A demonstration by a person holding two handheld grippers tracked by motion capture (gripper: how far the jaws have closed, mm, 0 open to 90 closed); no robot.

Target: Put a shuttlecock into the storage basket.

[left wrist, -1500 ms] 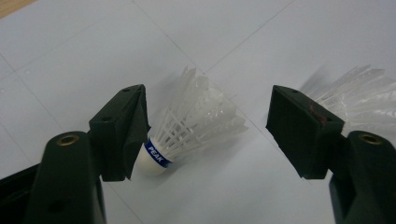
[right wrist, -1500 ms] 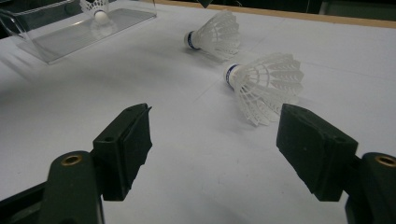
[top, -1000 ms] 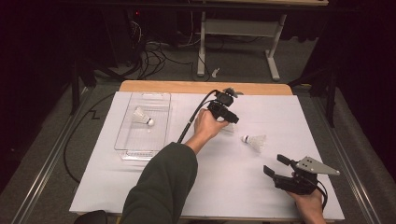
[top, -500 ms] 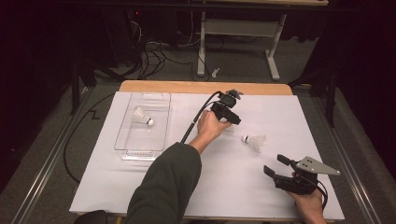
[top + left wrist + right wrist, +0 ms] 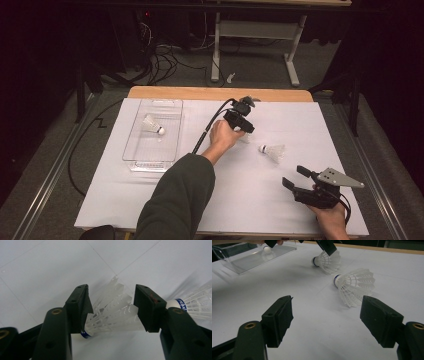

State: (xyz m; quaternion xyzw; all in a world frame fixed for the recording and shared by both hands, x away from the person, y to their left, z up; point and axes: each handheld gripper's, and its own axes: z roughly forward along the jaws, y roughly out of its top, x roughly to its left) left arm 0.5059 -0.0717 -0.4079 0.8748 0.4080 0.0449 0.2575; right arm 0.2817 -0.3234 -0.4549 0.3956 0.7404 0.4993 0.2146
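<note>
1. High view: the left gripper (image 5: 243, 131) is down over a white feathered shuttlecock (image 5: 244, 137) mid-table on the white table sheet (image 5: 150, 200), mostly hidden under it. A second white shuttlecock (image 5: 272, 152) lies just right of it, and a third shuttlecock (image 5: 152, 124) sits in the clear plastic tray (image 5: 131, 157) further left. The right gripper (image 5: 295, 178) waits near the front edge, jaws spread, nothing in them.
2. Left gripper view: jaws straddle the feather skirt, both just about touching it, but not squeezed yet. Looks like the grab step; next it needs to close gently so the feathers don't crush, then lift, probably toward the tray.
3. Right gripper view: the shuttlecock under the left gripper lies on its side, long axis flat on the sheet, cork pointing left toward the tray, skirt to the right. The nearer one lies roughly the same way.
</note>
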